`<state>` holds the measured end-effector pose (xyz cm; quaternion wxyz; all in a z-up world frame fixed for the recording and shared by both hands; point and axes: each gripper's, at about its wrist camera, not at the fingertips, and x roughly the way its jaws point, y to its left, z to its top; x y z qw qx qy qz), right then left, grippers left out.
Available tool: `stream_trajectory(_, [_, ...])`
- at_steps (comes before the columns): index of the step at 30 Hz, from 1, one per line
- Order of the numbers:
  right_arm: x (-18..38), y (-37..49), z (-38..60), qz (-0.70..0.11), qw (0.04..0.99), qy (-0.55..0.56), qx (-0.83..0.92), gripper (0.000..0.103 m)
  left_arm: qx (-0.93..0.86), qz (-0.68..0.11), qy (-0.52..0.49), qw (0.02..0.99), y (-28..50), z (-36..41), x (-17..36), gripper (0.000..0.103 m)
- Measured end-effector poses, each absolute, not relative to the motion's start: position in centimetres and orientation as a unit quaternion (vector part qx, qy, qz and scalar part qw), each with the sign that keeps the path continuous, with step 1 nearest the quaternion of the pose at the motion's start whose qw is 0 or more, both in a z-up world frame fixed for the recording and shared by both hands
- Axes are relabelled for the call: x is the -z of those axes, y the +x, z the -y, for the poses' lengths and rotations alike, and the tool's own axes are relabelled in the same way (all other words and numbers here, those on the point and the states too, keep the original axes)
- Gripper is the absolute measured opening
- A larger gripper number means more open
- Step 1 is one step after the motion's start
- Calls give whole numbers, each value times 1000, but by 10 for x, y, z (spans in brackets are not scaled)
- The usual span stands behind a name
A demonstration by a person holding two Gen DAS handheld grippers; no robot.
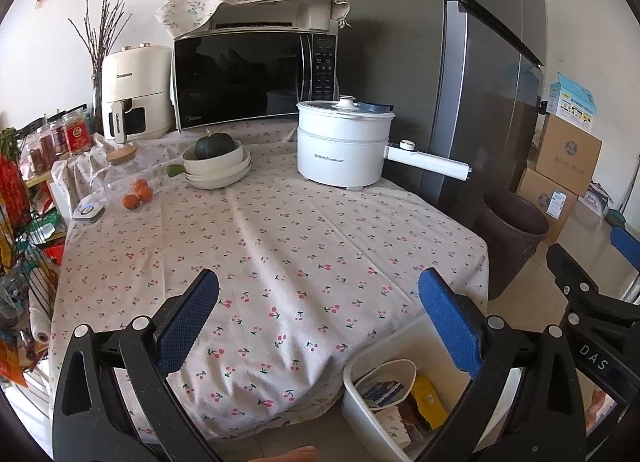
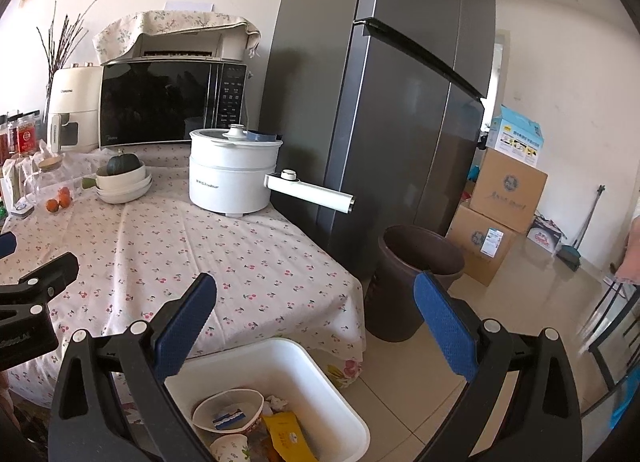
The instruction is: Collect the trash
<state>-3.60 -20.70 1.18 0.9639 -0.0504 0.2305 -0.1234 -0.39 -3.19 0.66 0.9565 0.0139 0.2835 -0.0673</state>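
Note:
A white plastic bin (image 2: 320, 378) stands on the floor at the table's near corner, also low in the left wrist view as the bin (image 1: 352, 394). It holds trash: a paper bowl (image 2: 228, 410), a yellow wrapper (image 2: 288, 438), a paper cup (image 2: 230, 448) and crumpled paper. My right gripper (image 2: 316, 302) hangs open above the bin with nothing between its blue pads. My left gripper (image 1: 320, 298) is open over the cherry-print tablecloth (image 1: 280, 246), empty as well.
On the table stand a white electric pot (image 1: 342, 146) with a long handle, stacked bowls with a dark squash (image 1: 216, 162), oranges (image 1: 138, 192), a glass jar, an air fryer (image 1: 134, 92) and a microwave (image 1: 256, 74). A brown bucket (image 2: 412, 278), a grey fridge (image 2: 400, 102) and cardboard boxes (image 2: 500, 202) are to the right.

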Motion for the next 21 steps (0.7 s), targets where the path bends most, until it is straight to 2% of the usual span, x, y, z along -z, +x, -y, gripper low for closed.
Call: stream_trajectory(21, [-8,-38,217,-239,960,-54,134,96,86,-281,29,955,-6,48,-2,96])
